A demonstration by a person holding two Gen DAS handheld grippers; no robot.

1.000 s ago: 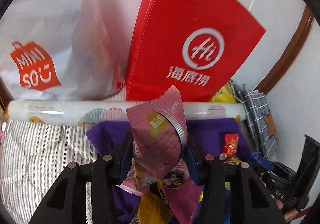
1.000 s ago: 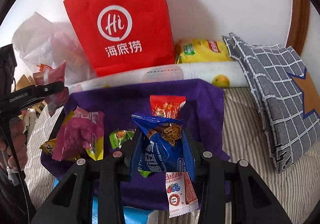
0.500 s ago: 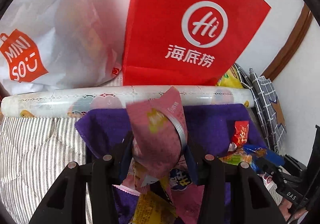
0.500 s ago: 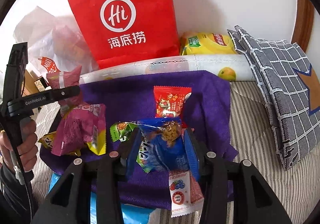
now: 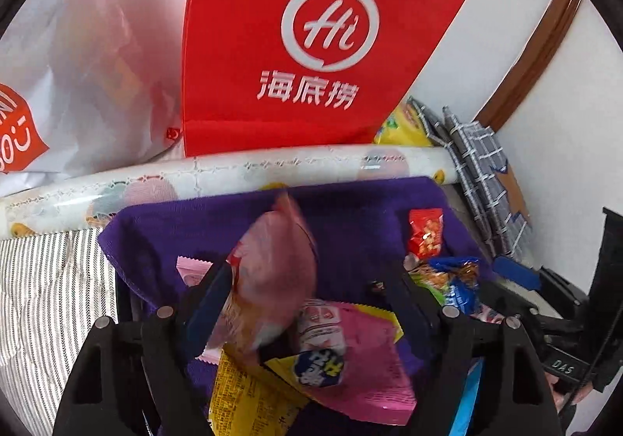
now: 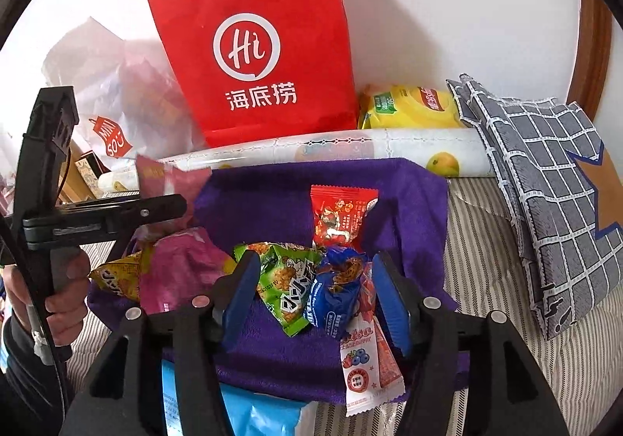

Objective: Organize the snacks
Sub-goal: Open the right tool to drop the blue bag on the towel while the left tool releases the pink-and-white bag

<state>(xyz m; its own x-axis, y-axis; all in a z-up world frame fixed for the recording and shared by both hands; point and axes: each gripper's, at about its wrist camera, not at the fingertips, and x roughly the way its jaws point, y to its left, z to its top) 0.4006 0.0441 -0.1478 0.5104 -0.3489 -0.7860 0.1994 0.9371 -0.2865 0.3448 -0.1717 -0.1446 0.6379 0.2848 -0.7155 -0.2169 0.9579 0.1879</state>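
My left gripper [image 5: 305,280] hangs over the purple cloth [image 5: 194,225], its jaws opening wide. A pink snack packet [image 5: 272,272] is blurred between them, loose and leaning toward the left finger. Below it lie a larger pink packet [image 5: 362,358] and a yellow packet [image 5: 241,397]. My right gripper [image 6: 316,280] is low over the cloth [image 6: 272,194], jaws opening. A blue cookie packet [image 6: 335,292] rests between its fingers beside a green packet [image 6: 284,276], and the pads do not press on it. A red packet [image 6: 338,214] lies beyond. The left gripper [image 6: 155,210] shows at the left.
A red paper bag [image 6: 253,58] and a white plastic bag [image 5: 58,66] stand against the wall, behind a printed roll [image 6: 350,151]. A grey checked fabric piece [image 6: 545,182] lies at the right on the striped sheet [image 6: 486,280]. A light-blue package [image 6: 257,412] sits under my right gripper.
Both grippers opened. The pink packet slipped from the left jaws and is dropping. The blue packet left the right pads and settled on the cloth. The left gripper moved down toward the cloth.
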